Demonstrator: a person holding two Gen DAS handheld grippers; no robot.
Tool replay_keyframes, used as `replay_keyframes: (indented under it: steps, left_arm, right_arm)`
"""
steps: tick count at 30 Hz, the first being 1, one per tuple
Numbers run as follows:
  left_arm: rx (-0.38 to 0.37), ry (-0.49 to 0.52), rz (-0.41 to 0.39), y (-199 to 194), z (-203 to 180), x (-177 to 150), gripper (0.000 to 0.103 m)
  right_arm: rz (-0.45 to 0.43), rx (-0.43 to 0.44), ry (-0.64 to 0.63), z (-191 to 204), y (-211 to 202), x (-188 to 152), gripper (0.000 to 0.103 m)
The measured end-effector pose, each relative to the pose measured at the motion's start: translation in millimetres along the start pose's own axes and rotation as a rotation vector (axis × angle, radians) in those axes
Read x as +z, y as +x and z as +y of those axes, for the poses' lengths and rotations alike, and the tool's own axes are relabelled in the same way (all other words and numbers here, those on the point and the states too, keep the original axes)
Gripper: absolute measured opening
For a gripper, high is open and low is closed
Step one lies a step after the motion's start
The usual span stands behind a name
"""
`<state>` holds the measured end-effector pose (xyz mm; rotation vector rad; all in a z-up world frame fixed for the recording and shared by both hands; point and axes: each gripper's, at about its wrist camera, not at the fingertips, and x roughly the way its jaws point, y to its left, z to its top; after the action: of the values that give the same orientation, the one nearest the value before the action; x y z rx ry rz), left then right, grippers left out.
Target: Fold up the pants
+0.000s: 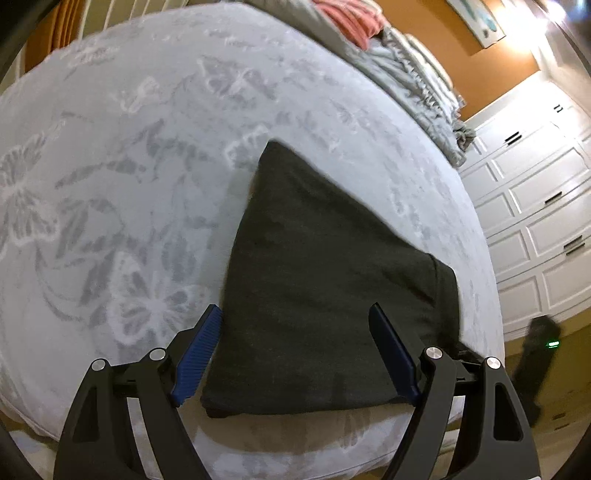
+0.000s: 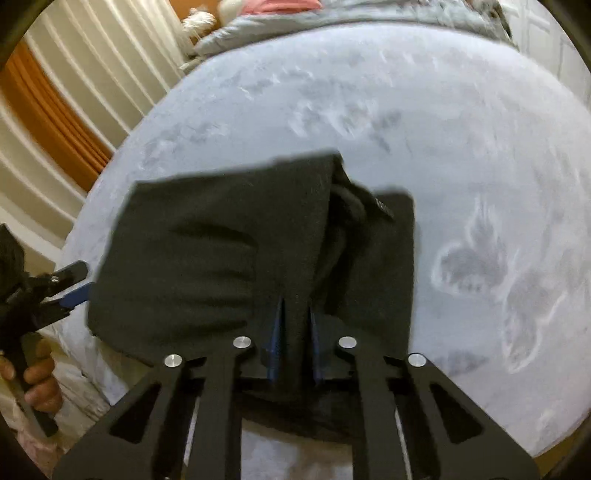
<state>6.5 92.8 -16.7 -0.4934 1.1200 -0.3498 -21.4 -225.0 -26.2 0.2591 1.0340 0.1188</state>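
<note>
Pants (image 1: 314, 280), dark and partly folded, lie on the bed (image 1: 129, 184). The left hand-held gripper (image 1: 295, 350) hovers released above them; the right hand-held gripper (image 2: 294, 332) pinches one edge. A loose pinch could let the fold spill apart.

One pair of dark pants (image 1: 317, 280) lies on one bed (image 1: 129, 155) with a butterfly-print cover. Two tongs are in play: the left tongs (image 1: 295, 354) and the right tongs (image 2: 294, 332), each with two blue-padded fingers (image 1: 197, 356). One hand (image 2: 38, 380) shows at the near left of the right wrist view. At the far end sit one grey rumpled blanket (image 1: 417, 74) and one pink cushion (image 1: 351, 18). One framed picture (image 1: 476, 18) hangs on the far wall.
</note>
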Motion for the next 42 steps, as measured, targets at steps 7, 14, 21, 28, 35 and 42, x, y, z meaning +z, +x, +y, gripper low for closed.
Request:
replay_keyframes:
  steps: [7, 14, 21, 28, 35, 42]
  left_arm:
    - [-0.04, 0.07, -0.118, -26, -13, 3, 0.081]
    - [0.03, 0.078, -0.031, -4, -10, 1, 0.081]
    - [0.046, 0.091, -0.025, -1, -12, 0, 0.081]
    - [0.143, 0.143, -0.034, 5, -17, -6, 0.081]
    - [0.145, 0.003, 0.079, 22, 14, -3, 0.082]
    - [0.162, 0.034, 0.127, 33, 11, -6, 0.087]
  right_arm:
    - [-0.257, 0.18, -0.123, 55, -117, 30, 0.01]
    - [0.102, -0.073, 0.101, -42, 4, -31, 0.008]
    - [-0.045, -0.012, 0.08, -18, -38, -12, 0.02]
    - [0.034, -0.098, 0.076, -17, -1, -24, 0.051]
    - [-0.009, -0.111, 0.116, -32, -16, -22, 0.09]
    - [0.076, 0.005, 0.19, -35, 18, -31, 0.094]
